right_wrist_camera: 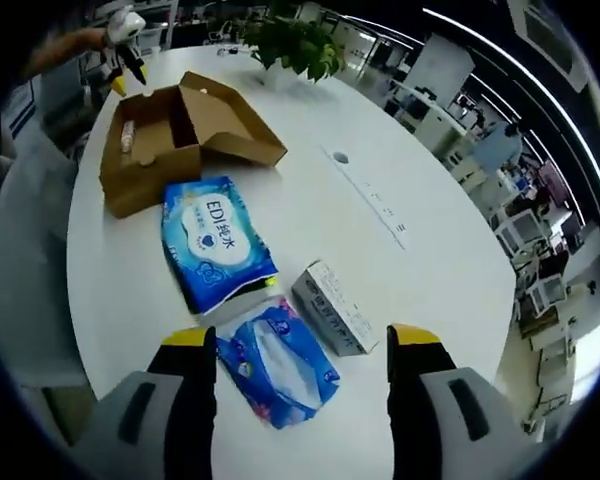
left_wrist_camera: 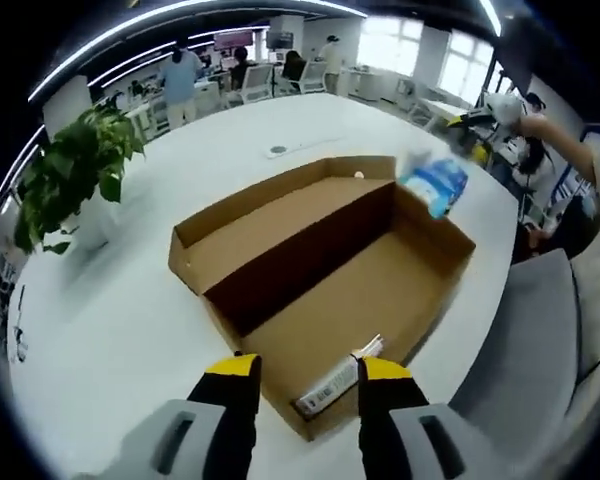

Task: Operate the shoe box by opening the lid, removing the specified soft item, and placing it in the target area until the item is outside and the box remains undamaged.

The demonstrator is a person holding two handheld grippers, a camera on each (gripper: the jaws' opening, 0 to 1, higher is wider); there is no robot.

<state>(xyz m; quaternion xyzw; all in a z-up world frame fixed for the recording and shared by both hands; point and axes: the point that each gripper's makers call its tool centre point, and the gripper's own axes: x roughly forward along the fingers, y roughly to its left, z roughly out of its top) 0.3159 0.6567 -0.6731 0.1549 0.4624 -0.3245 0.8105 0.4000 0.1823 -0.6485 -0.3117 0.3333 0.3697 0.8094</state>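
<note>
Right gripper [right_wrist_camera: 302, 350] jaws sitting wide apart, gripping nothing, framing a crinkly blue soft pack [right_wrist_camera: 278, 364] lying on the glossy white table [right_wrist_camera: 420, 200] beside a larger blue wipes pack [right_wrist_camera: 215, 243] and a small grey carton [right_wrist_camera: 334, 307]. Left gripper [left_wrist_camera: 308, 377] jaws also sitting spread and empty, hovering at the near wall of the open brown cardboard shoe box [left_wrist_camera: 320, 270], lid folded back.

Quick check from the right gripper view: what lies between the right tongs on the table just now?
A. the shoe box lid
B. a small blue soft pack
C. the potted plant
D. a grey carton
B: the small blue soft pack lies on the white table between the open right tongs, with the grey carton beside it and the shoe box farther off.
</note>
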